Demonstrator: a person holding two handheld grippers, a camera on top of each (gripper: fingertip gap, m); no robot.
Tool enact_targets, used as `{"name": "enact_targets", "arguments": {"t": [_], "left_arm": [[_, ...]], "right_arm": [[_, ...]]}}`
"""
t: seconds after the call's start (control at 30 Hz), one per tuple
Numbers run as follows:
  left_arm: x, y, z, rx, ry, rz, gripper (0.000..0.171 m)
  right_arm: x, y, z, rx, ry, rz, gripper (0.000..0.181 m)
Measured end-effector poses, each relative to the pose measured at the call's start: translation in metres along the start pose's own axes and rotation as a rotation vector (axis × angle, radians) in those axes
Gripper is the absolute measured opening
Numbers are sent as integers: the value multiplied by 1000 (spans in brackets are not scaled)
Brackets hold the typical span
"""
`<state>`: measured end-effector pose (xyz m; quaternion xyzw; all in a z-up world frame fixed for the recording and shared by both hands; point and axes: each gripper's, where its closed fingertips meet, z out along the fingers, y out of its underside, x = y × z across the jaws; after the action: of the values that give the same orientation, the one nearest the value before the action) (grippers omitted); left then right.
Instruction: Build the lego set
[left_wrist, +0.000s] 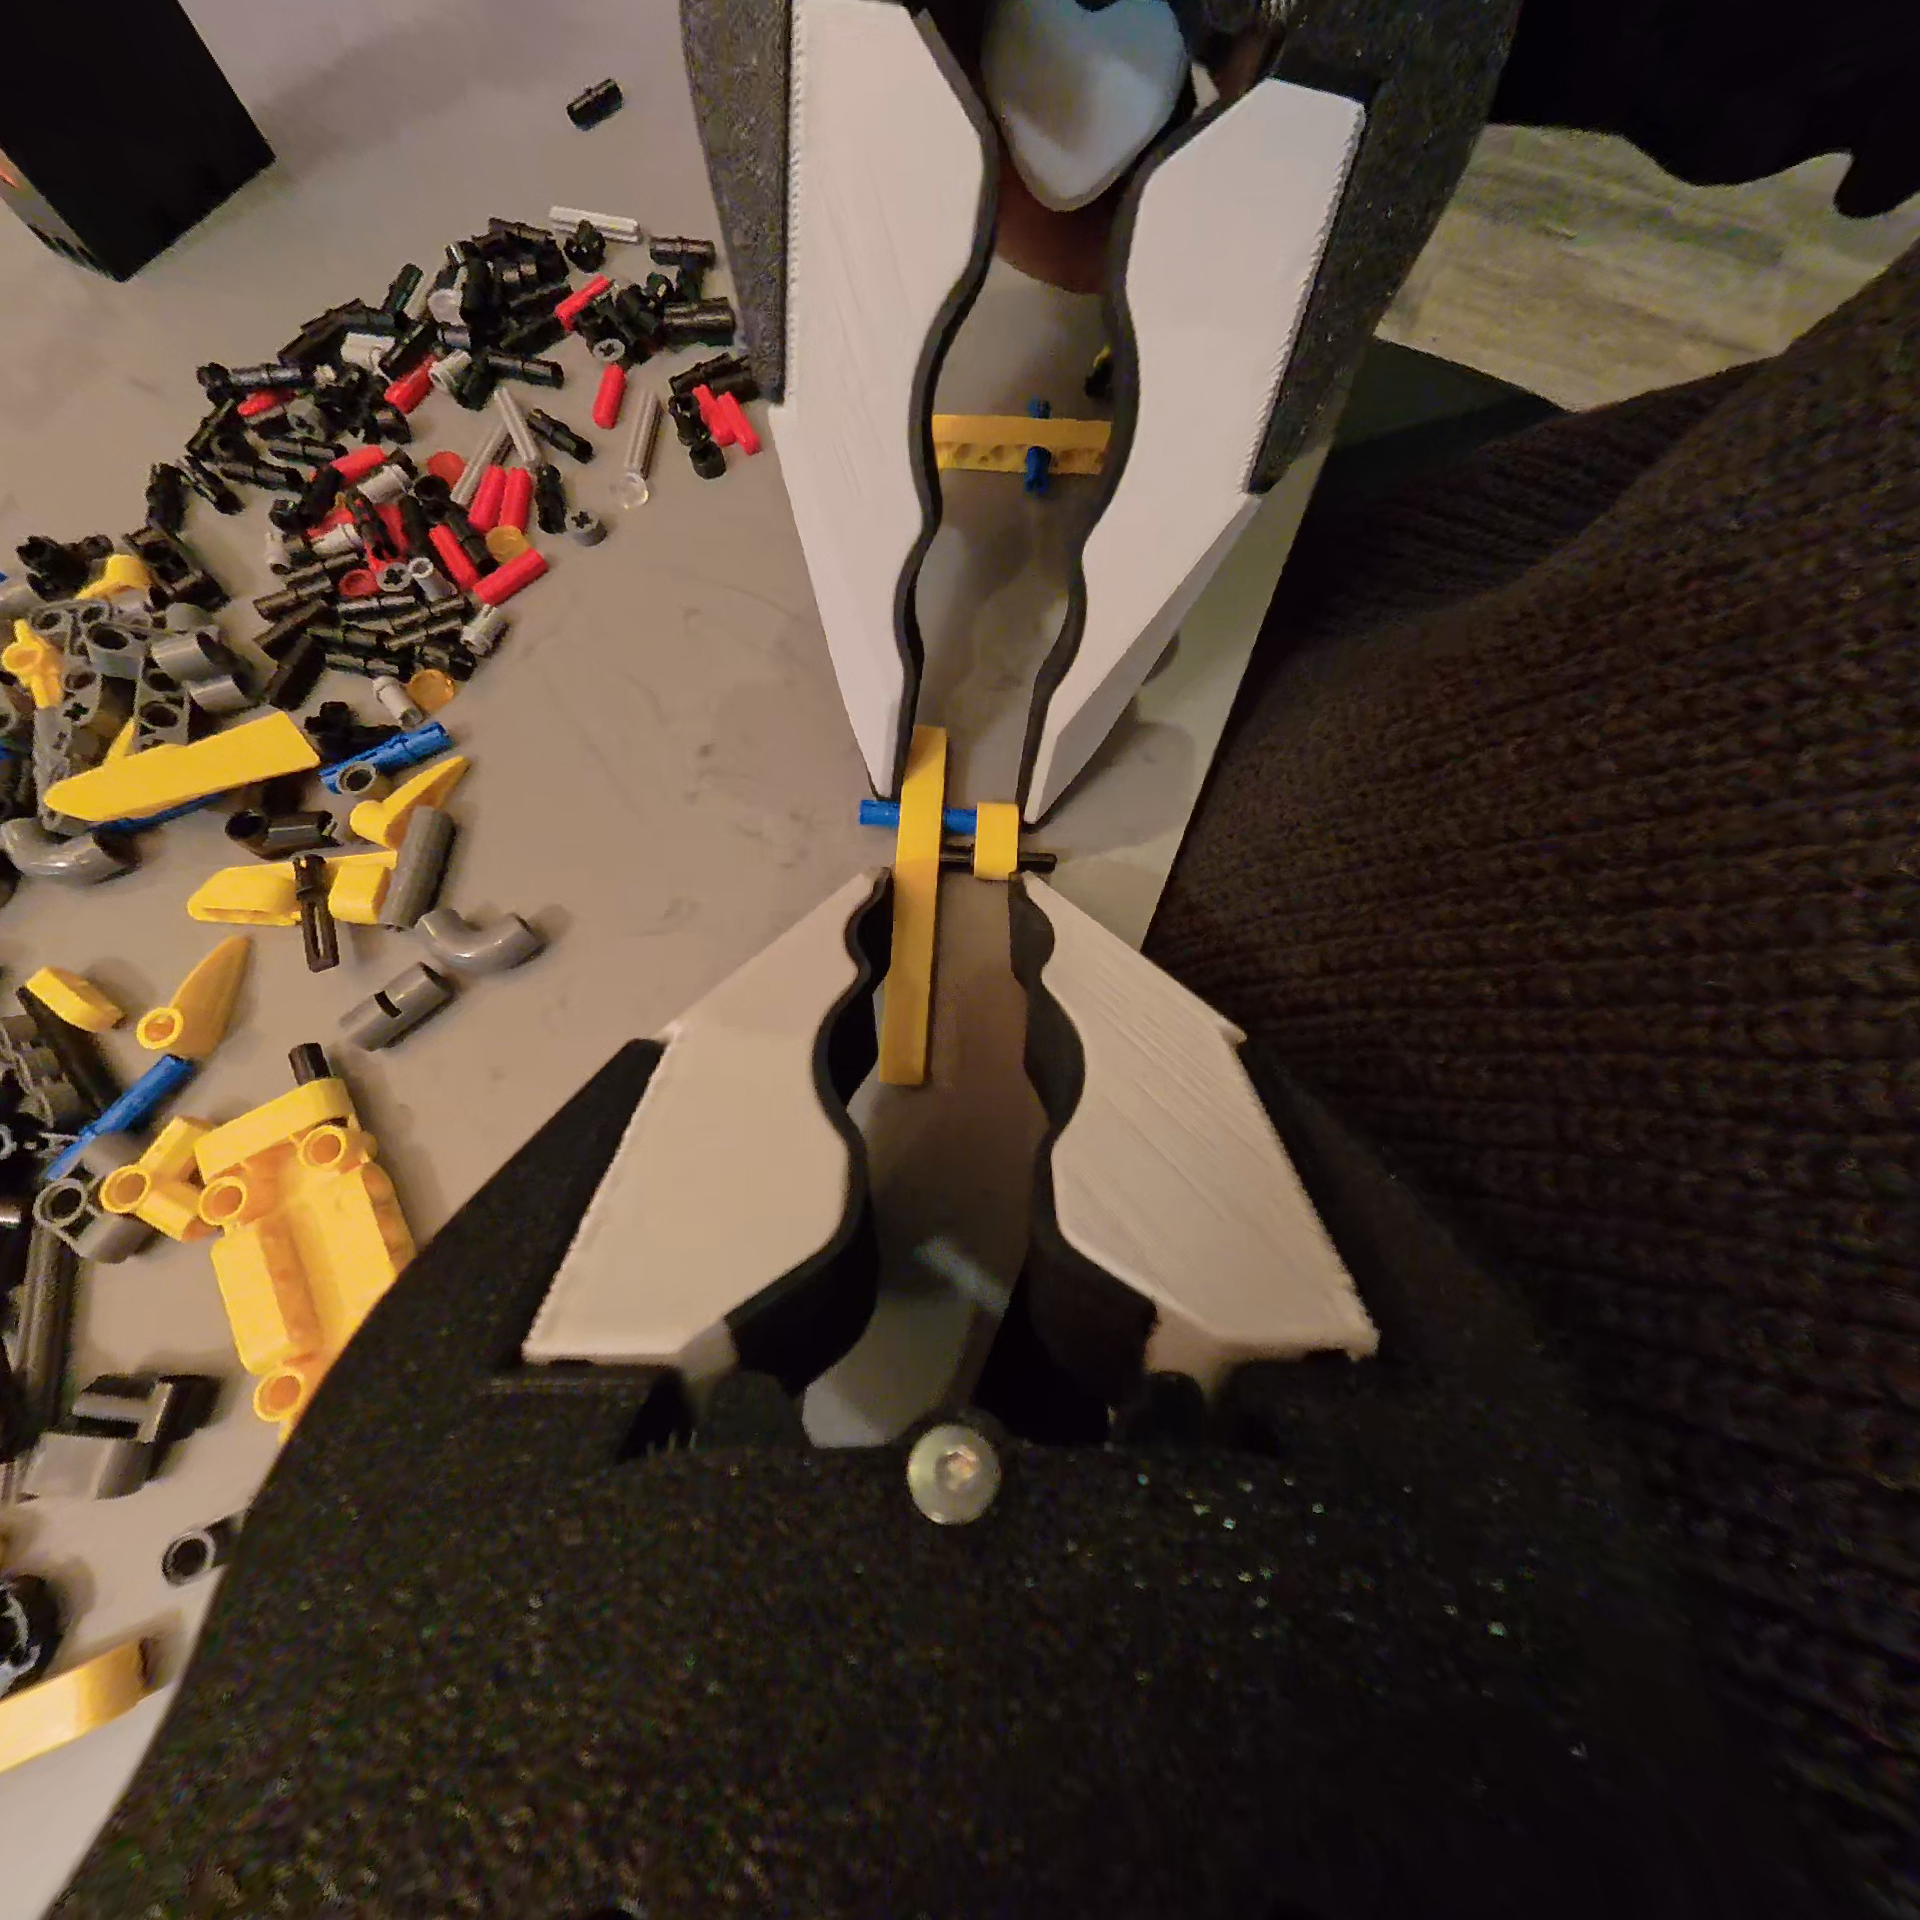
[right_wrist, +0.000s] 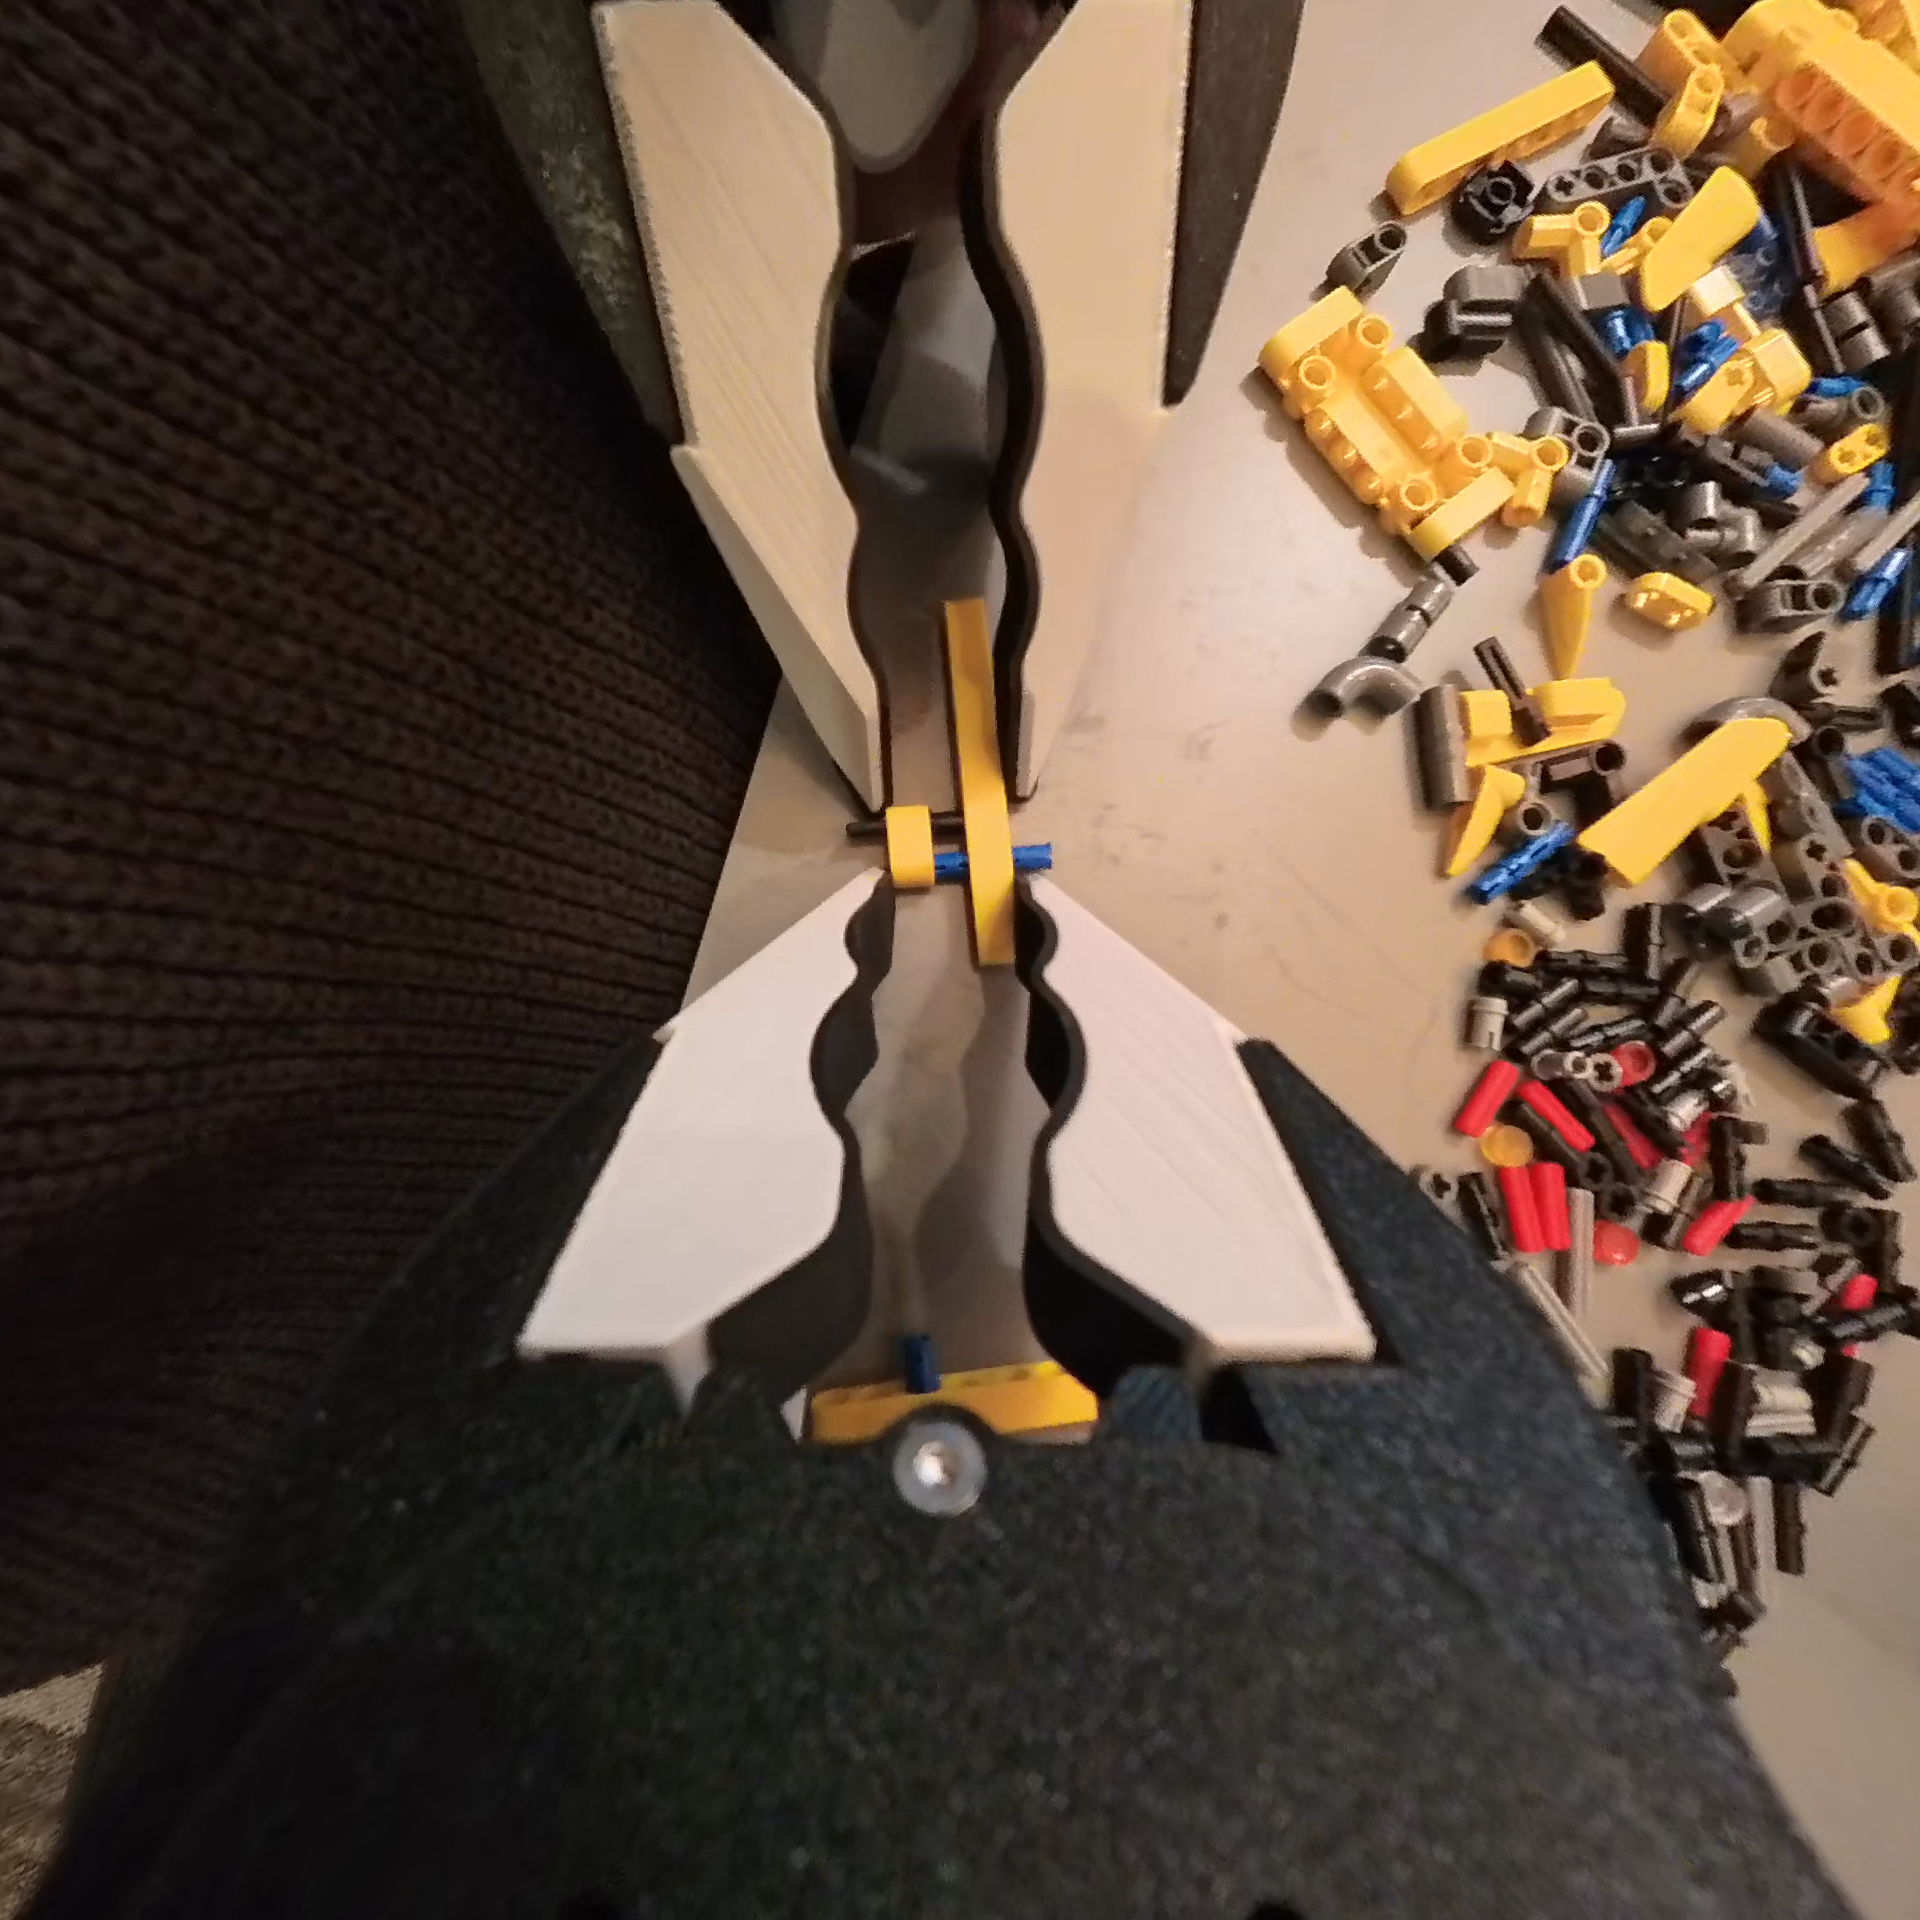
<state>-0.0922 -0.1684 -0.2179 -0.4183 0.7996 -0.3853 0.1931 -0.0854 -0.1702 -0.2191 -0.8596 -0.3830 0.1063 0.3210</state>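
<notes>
Left wrist view has the two claws meeting nose to nose over the bench (left_wrist: 675, 675), close to the edge where a dark knit (left_wrist: 1558, 831) garment hangs over. Between them sits a small build. A yellow beam (left_wrist: 914, 935) stands on edge, and a blue pin (left_wrist: 878, 812) and a black pin (left_wrist: 1039, 860) join it to a short yellow link (left_wrist: 995, 842) beside it.

The left claw (left_wrist: 951, 883) is nearly closed. The beam's longer end runs back between its fingers and lies against one pad, with a gap to the other pad. The right claw (right_wrist: 956, 894) is just as narrow, its tips flanking the beam on one side and the link on the other. From where I stand I can't say whether either claw is truly pinching or only bracketing the build.

A second beam (left_wrist: 997, 436) with a blue pin lies flat on the bench beneath the right claw. A pile (left_wrist: 416, 468) of black, red, grey and yellow parts spreads toward the middle of the bench, well apart from the claws. A black box (left_wrist: 104, 125) sits at the far corner.
</notes>
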Motion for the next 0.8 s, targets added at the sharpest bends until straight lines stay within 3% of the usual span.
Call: {"name": "enact_targets", "arguments": {"t": [0.1,0.13,0.17,0.37,0.8], "left_arm": [[-1,0,0,-4,-23,6,25],[-2,0,2,-6,-28,-15,36],[-1,-1,2,-1,-23,-20,35],[1,-1,1,-32,-39,21,29],[0,5,-6,-22,-24,-25,25]], "right_arm": [[1,1,0,-4,-3,17,22],[0,0,0,-2,-8,20,19],[0,0,1,3,-7,17,9],[1,0,0,5,17,18,9],[0,4,-11,33,93,50,25]]}}
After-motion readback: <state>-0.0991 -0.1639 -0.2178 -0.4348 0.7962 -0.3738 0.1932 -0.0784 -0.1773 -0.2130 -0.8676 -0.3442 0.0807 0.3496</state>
